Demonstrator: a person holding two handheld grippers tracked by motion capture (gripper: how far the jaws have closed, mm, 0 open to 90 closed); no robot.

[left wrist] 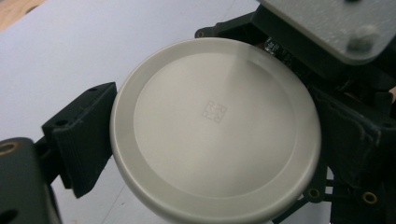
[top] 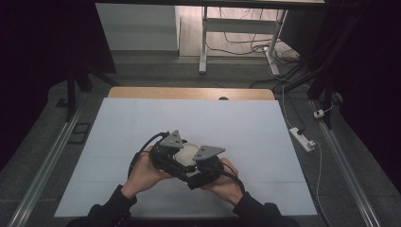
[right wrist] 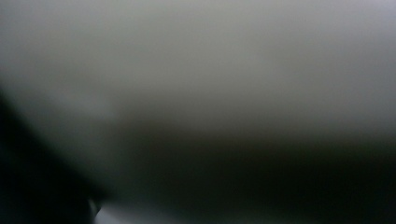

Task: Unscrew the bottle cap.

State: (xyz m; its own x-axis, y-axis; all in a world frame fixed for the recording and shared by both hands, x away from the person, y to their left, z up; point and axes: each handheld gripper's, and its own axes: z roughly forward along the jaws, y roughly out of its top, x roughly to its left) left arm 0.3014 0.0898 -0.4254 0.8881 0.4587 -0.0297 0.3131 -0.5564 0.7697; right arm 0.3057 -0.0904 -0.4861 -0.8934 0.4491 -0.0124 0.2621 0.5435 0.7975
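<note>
A round, pale grey container with a flat lid sits low over the white mat, between both grippers. In the left gripper view its lid bears a small square mark, and a black finger presses on its left rim while black parts close in on the right rim. My left gripper is shut on it. My right gripper meets it from the right, and its grey plate shows just behind the lid. The right gripper view is a grey blur at very close range, so its jaws are hidden.
The white mat covers a wooden table. A power strip and cables lie on the floor to the right. Metal rails run along both sides. A desk frame stands beyond the table.
</note>
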